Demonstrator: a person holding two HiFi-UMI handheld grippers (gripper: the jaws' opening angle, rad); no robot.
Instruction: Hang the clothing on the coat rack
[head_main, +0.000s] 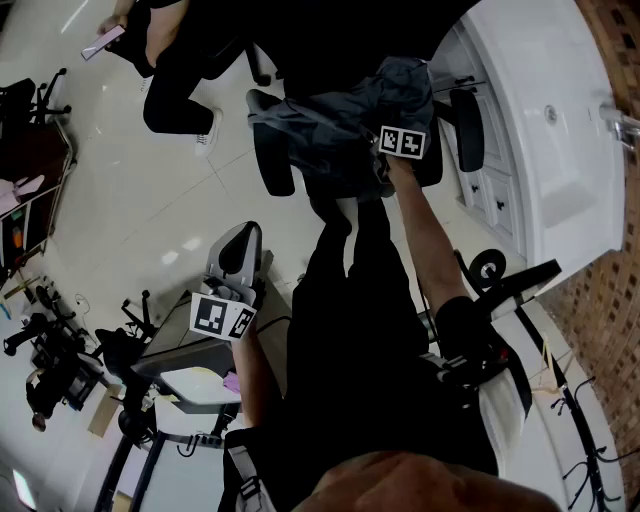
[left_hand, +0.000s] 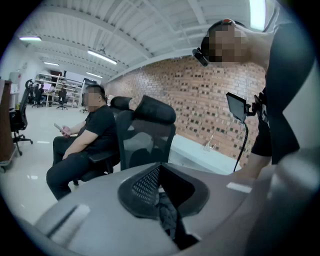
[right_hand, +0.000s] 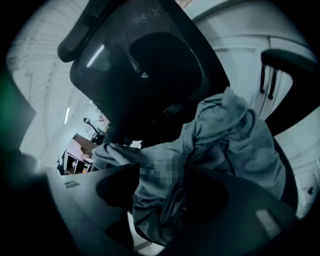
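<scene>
Head view first: the grey crumpled garment is seen heaped on the seat of the black mesh office chair, and the right gripper is sunk into the heap's near edge. The left gripper is held low, well short of the chair. No coat rack can be made out, so a carry away from the chair is judged to lie ahead. Loose folds could be snagged on the chair's armrest as the garment is lifted. The chair could also be rolled off over the glossy pale tiled floor, which looks slick. A white cabinet is set just beside the chair, and a seated person in black is placed beyond it. On to the left gripper view: the jaws are seen drawn together and nothing is held, with a red brick wall behind the chair. If no support is given from this side, a trailing hem may be dragged. Last, the right gripper view: a thick bunch of grey cloth is pinched between the jaws, in front of the chair's backrest. Only an outer fold appears caught, so it might be pulled free under the garment's own weight.
</scene>
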